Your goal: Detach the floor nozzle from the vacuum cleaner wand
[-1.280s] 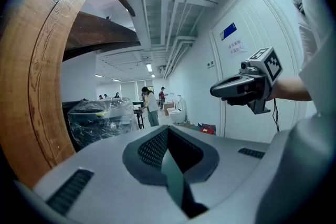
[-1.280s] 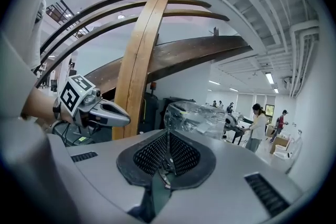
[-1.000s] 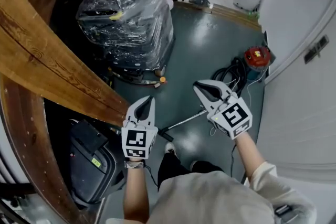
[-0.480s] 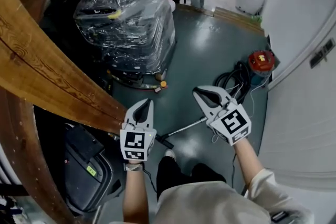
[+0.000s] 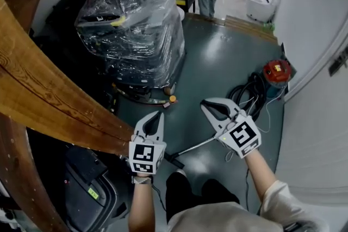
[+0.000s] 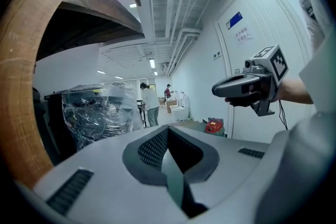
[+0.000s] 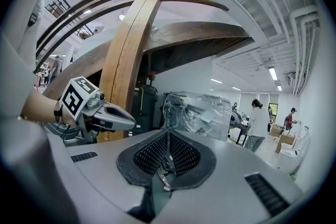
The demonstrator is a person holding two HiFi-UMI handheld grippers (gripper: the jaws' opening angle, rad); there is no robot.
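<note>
Room first: wooden arch (image 5: 49, 100) fills the left side, and the wrapped pallet (image 5: 130, 24) stands ahead-left. The wall (image 5: 315, 117) closes off the right. Open floor (image 5: 217, 57) runs as a lane between pallet and wall, so that's the swing room. A black case (image 5: 87, 182) sits under the arch, low left.

Red vacuum (image 5: 276, 72) is by the wall, with the hose (image 5: 247, 92) coiled just beside it. The cord loops look like a snag risk if the wand gets pulled that way.

Wand (image 5: 197, 145) lies flat on the floor between the two grippers, just ahead of the person's feet. Nozzle (image 5: 174, 160) is the black end nearest the left hand.

Handling, my read:
- The wand is a thin metal tube, so stiff, light and smooth. It will likely roll or slip in a pinch.
- The nozzle looks plastic, bulkier and easier to pin.
- Hold the nozzle neck with one gripper and the tube close to the joint with the other, then pull straight along the tube.
- Can't make out a release latch from here.

Left gripper (image 5: 156, 117) has its jaws pressed together, holding nothing. Right gripper (image 5: 211, 107) is the same, closed and empty. Both sit above the wand, not touching it.
</note>
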